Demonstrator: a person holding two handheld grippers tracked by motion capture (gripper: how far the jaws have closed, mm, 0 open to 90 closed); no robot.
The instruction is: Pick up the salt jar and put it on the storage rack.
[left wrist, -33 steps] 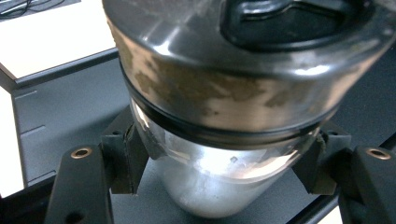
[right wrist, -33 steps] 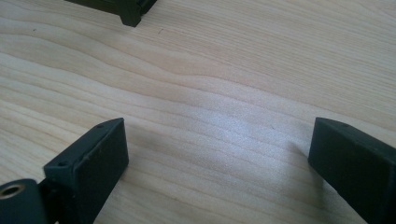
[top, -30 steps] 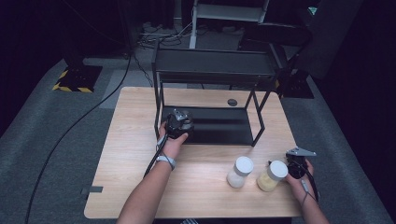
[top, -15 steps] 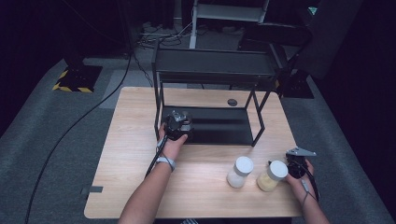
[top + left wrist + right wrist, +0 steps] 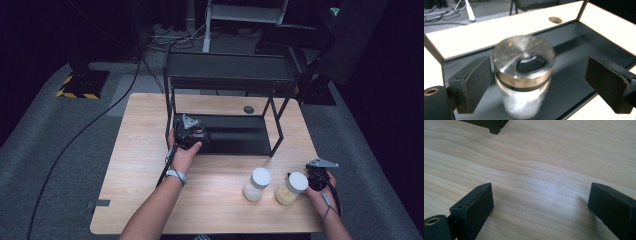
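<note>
With the left gripper (image 5: pixel 537 82) just opening off the jar (image 5: pixel 524 75) on the shelf (image 5: pixel 584 47), back straight out; right gripper (image 5: pixel 541 207) is spread, empty.

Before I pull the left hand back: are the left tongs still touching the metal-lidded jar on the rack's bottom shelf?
Apart. In the left gripper view, the left tongs, which have just been opening, stand clear of the jar with gaps both sides.

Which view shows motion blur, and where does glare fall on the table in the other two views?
Left gripper view: the metal-lidded jar is smeared by motion blur, while the left gripper pads stay sharp. Right gripper view: a pale sheen lies on the table. High view: glare brightens the wood near the white-lidded jars.
</note>
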